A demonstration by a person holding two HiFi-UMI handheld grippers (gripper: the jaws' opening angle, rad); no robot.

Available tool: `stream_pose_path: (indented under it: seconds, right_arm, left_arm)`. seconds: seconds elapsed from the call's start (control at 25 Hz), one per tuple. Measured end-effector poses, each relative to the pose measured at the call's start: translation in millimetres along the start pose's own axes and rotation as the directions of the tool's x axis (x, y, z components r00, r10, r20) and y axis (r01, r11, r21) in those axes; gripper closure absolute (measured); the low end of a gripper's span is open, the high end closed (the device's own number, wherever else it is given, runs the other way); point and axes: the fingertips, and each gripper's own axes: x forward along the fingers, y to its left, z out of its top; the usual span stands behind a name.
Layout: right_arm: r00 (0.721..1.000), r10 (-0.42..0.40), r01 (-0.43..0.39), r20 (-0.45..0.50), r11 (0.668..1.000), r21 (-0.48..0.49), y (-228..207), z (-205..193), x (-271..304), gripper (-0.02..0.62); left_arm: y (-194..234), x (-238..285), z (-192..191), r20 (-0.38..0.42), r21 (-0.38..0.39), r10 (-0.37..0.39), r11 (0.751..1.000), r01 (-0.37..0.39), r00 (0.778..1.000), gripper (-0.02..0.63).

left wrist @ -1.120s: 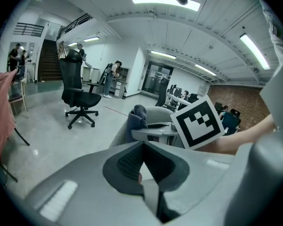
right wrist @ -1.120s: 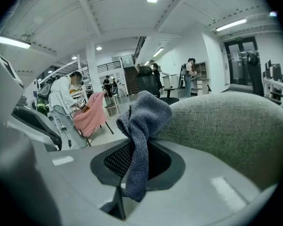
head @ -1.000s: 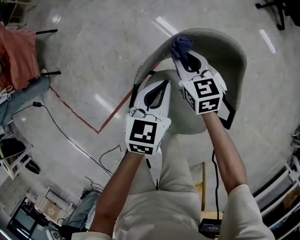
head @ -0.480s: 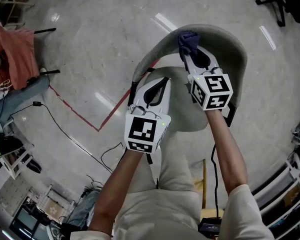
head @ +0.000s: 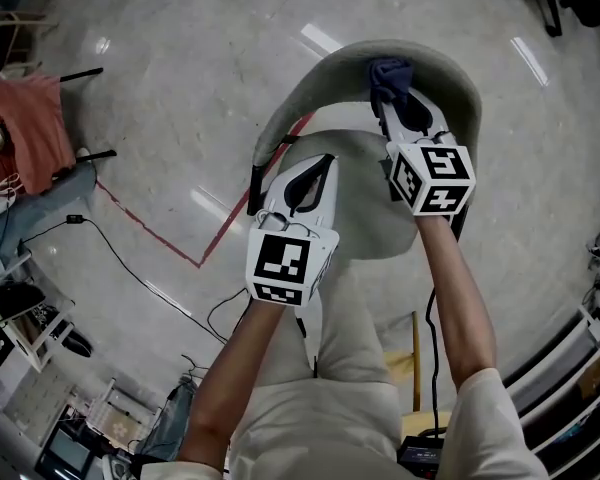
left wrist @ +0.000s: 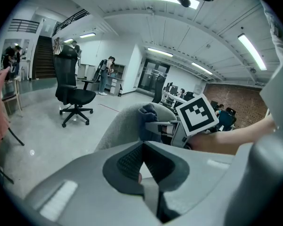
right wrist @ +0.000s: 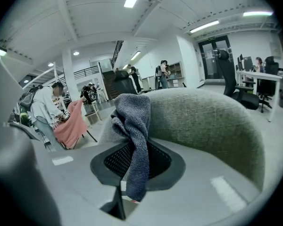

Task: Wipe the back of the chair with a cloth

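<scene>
The right gripper pinches a dark blue terry cloth tightly between its jaws, against the top of the curved grey woven-fabric chair back. The left gripper has its jaws pressed together, empty, beside the chair.

cloth slides along the rim
we've carried the cloth, pinched in our right gripper, toward 3 o'clock along the chair back, nearer its crest.

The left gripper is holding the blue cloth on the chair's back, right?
No. It is the right gripper that holds the blue cloth on the chair's back; the right gripper view shows the cloth pinched in its jaws.
</scene>
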Motion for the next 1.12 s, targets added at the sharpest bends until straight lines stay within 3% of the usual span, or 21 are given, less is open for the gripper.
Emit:
stream_pose_path:
  seconds: [0.48,1.12]
  right_arm:
    - [0.992,-0.128,0.127,0.011,0.989,0.081,-48.6,-8.5,-30.9,0.511]
    - [0.959,-0.283,0.281,-0.014,0.944,0.174,-97.3,-35.8,-77.6,0.511]
  left_arm:
    - [-19.6,8.9,-5.2,-0.029,0.015,-0.049,0.999,0.049,0.998,0.606]
    - [-35.7,5.7,-12.3,-0.041,0.032,-0.078,0.996,0.079,0.996,0.606]
